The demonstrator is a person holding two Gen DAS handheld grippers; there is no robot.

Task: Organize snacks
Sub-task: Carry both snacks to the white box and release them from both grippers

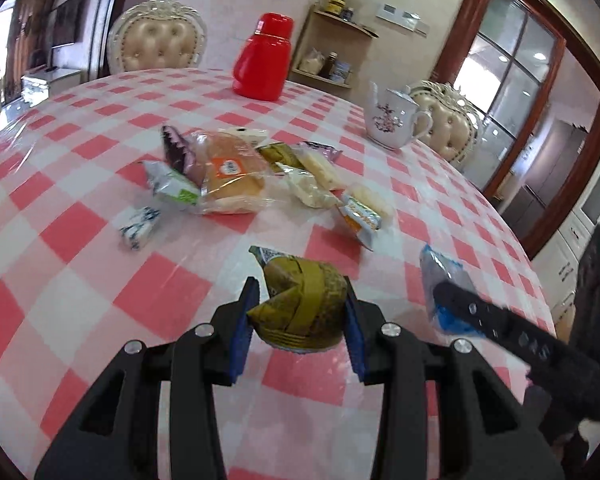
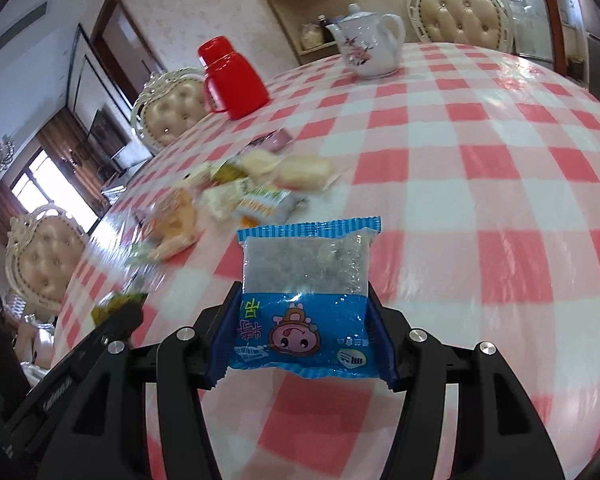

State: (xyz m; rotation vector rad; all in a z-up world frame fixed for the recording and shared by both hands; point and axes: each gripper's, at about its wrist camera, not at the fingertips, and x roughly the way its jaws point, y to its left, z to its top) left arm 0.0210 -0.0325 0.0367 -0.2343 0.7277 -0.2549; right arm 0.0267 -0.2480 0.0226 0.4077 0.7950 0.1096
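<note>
Two snacks held above the checked bench, one in each hand-held gripper.

From the left wrist: the left hand-held gripper (image 1: 300, 312) is clamped on a green pack (image 1: 300, 300), pads pressing its two sides, lifted clear of the bench (image 1: 80, 240). It looks light and crinkly, its foil likely slippery, so a grip across the fat middle suits it. Beyond lies the snack pile (image 1: 236, 176), loose and touching. At the right edge the right hand-held gripper (image 1: 456, 300) carries its blue pack. From the right wrist: the right hand-held gripper (image 2: 302, 328) is clamped on the blue pack (image 2: 306, 300) across its printed lower half, the clear half sticking out ahead. I judge it soft and light; a hard squeeze might crush what is inside. The pile (image 2: 236, 196) sits blurred to the left.
</note>
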